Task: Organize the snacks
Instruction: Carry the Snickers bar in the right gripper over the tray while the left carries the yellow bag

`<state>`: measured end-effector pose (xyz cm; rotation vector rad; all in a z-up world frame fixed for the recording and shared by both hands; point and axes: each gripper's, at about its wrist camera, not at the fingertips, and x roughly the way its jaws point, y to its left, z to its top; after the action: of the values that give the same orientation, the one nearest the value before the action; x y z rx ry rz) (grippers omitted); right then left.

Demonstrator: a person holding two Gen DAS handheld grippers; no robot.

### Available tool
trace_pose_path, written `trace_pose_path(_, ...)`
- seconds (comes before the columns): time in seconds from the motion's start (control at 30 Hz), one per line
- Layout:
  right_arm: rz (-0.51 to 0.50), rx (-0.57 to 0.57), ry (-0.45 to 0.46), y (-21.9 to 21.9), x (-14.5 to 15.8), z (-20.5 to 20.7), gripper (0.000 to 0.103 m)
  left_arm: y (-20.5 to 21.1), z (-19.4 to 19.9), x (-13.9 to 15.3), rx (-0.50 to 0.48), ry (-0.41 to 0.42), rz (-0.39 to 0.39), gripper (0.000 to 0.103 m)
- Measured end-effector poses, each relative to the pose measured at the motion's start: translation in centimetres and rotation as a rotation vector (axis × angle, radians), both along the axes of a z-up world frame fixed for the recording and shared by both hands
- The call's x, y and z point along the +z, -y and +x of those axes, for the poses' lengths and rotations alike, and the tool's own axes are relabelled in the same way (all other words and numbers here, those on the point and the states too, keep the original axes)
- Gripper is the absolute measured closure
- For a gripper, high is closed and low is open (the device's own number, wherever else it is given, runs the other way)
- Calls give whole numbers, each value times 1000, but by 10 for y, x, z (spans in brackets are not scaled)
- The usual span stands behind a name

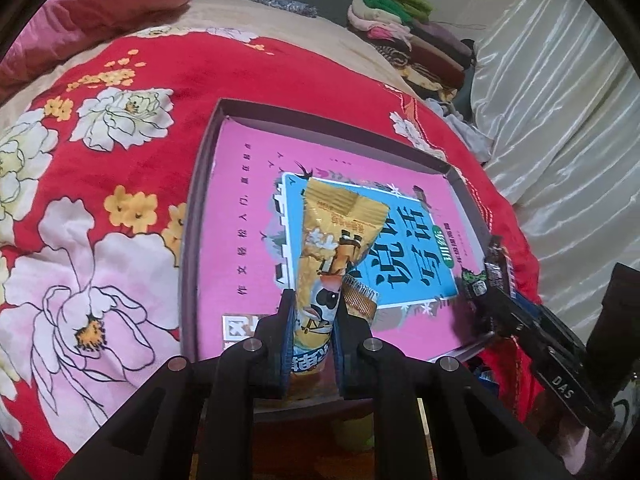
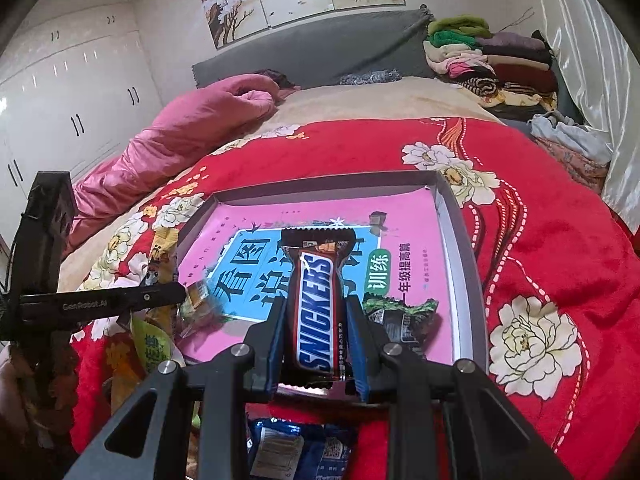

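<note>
My left gripper [image 1: 313, 300] is shut on a yellow snack packet [image 1: 334, 240] and holds it over the shallow box [image 1: 192, 216] that has a pink book [image 1: 248, 208] inside. My right gripper [image 2: 316, 302] is shut on a Snickers bar [image 2: 316, 312], also over the box [image 2: 460, 240]. A green-and-black snack [image 2: 404, 318] lies in the box beside the right gripper. In the left wrist view the right gripper [image 1: 496, 280] shows at the box's right side with the Snickers bar. In the right wrist view the left gripper [image 2: 176, 292] shows at the box's left edge.
The box sits on a red floral blanket [image 2: 540, 220] on a bed. Blue snack packets [image 2: 296, 448] and yellow packets [image 2: 136, 352] lie near the front. A pink quilt [image 2: 192, 132] and folded clothes [image 2: 488, 60] are at the far end.
</note>
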<state>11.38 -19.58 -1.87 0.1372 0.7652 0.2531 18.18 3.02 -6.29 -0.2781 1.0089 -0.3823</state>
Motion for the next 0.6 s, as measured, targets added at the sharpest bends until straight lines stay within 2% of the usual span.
trace_pose_path(0.23, -32, 42, -12, -13, -6, 1, 74, 4, -1, -2, -16, -14, -17, 86)
trace_pose_path(0.4, -54, 32, -26, -13, -10, 3, 74, 6, -1, -1, -40, -9, -20, 86)
trace_pose_path(0.6, -62, 7, -45, -8, -14, 6, 74, 5, 1, -1, -26, -10, -16, 85)
